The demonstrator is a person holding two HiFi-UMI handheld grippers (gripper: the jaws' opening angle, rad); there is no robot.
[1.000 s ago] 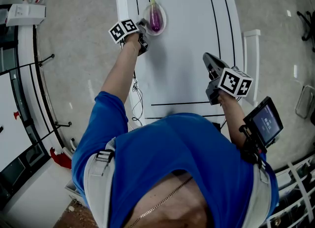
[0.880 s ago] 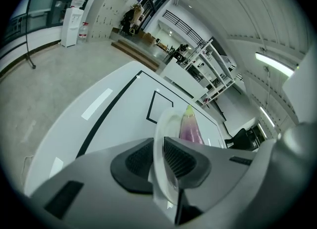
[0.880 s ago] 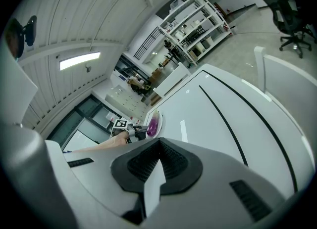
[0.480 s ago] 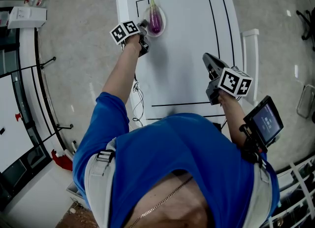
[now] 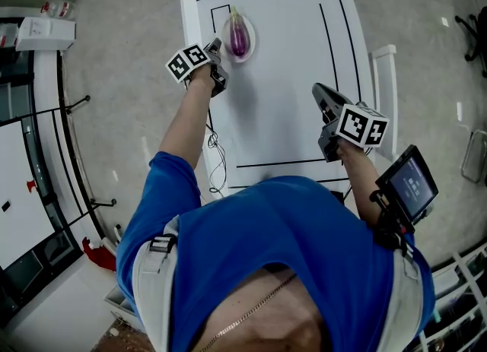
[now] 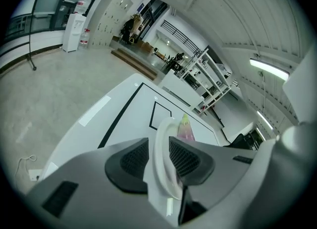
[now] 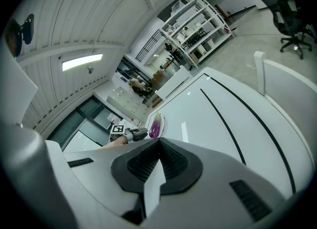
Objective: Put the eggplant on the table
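A purple eggplant (image 5: 238,35) with a green stem lies on a small white plate (image 5: 251,40) at the far left of the white table (image 5: 289,77). My left gripper (image 5: 216,46) is at the plate's near rim. In the left gripper view the plate's rim (image 6: 163,159) stands between the jaws, which are opening, and the eggplant (image 6: 185,129) shows just beyond. My right gripper (image 5: 319,92) hovers over the table's near right part with its jaws together and nothing in them. The right gripper view shows the eggplant (image 7: 155,126) and the left gripper (image 7: 136,134) far off.
Black lines mark a large rectangle and a small square on the table. A cable (image 5: 213,153) hangs off the table's left edge. A white chair back (image 5: 388,77) stands by the right edge. A black office chair (image 7: 287,15) stands farther off.
The left gripper has eased back a little from the plate, which stays on the table with the eggplant. The right gripper has not moved.
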